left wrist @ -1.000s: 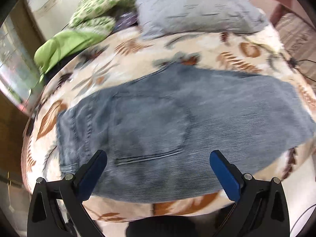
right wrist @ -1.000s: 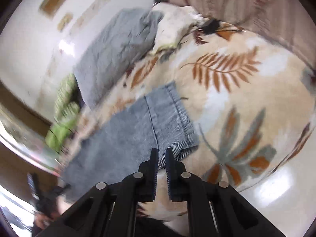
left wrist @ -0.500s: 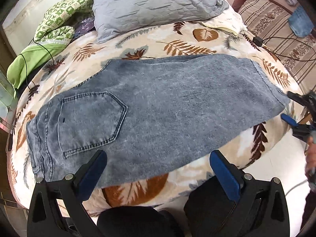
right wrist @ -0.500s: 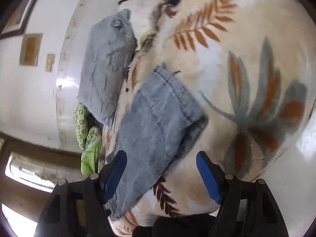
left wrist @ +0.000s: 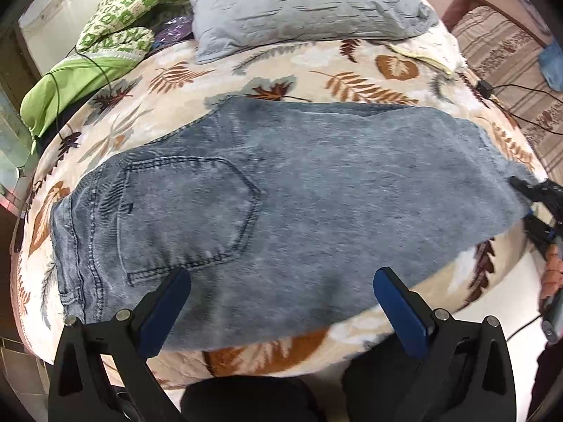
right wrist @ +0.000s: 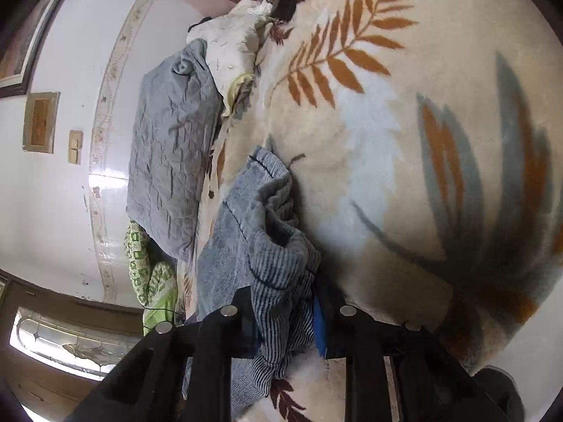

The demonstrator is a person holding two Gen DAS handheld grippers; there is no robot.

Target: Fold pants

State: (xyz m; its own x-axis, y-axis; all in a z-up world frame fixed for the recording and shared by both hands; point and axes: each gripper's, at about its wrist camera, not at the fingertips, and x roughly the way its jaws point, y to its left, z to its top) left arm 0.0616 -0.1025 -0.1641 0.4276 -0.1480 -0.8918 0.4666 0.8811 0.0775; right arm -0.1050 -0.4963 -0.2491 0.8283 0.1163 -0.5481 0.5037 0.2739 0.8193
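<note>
A green cloth [left wrist: 67,84] lies bunched at the far left of the bed, a grey pillow [left wrist: 299,3] behind. The pants [left wrist: 281,204] lie flat across the leaf-patterned blanket [left wrist: 352,70], waistband to the left, back pocket up. The left gripper [left wrist: 281,302] hovers over their near edge, fingers spread wide, nothing between them. At the right, the right gripper [right wrist: 285,320] is closing its jaws on the bunched leg hem.
</note>
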